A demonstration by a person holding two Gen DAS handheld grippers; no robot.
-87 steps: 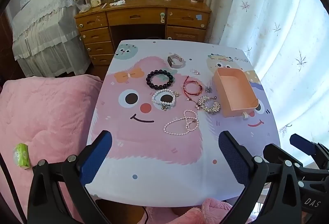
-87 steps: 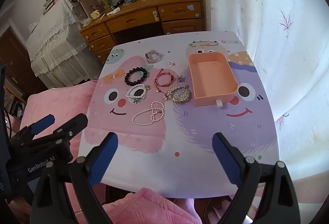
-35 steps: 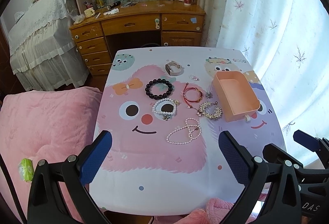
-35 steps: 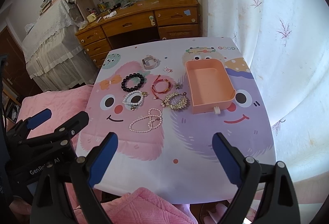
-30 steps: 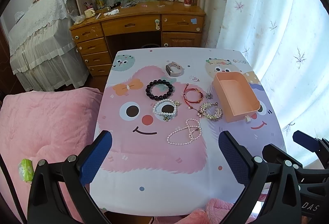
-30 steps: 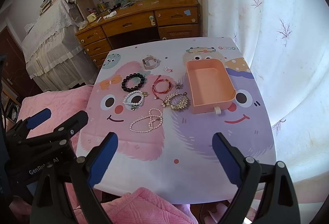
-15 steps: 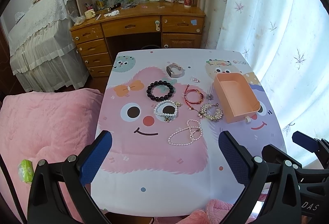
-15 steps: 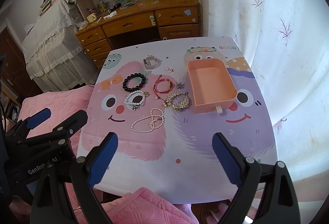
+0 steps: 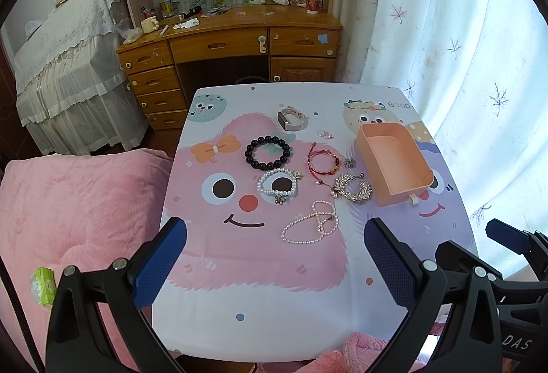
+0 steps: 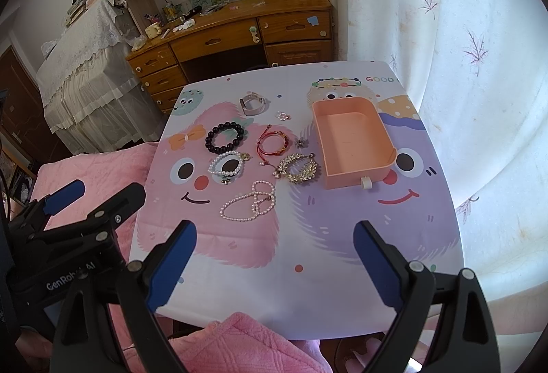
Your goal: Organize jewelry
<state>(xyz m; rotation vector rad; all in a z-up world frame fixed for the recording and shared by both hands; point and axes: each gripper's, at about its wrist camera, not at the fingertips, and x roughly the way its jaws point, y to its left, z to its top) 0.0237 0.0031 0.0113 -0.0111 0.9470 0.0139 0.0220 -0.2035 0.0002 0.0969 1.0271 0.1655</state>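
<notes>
Several pieces of jewelry lie mid-table: a dark bead bracelet (image 9: 267, 153), a white pearl bracelet (image 9: 277, 185), a red cord bracelet (image 9: 323, 163), a gold leaf piece (image 9: 351, 190), a pearl necklace (image 9: 313, 224) and a watch (image 9: 291, 121). An empty orange tray (image 9: 394, 161) stands to their right; it also shows in the right wrist view (image 10: 352, 140). My left gripper (image 9: 274, 263) is open and empty above the near table edge. My right gripper (image 10: 274, 263) is open and empty, also near the front edge.
The table wears a cartoon-printed cloth (image 9: 260, 287). A pink blanket (image 9: 75, 202) lies left of it. A wooden desk (image 9: 233, 44) stands behind the table, and a white curtain (image 9: 462, 48) hangs at the right.
Both grippers have risen and drawn back slightly, so the table looks a little farther and more of the room shows. The jewelry and tray have not moved.
</notes>
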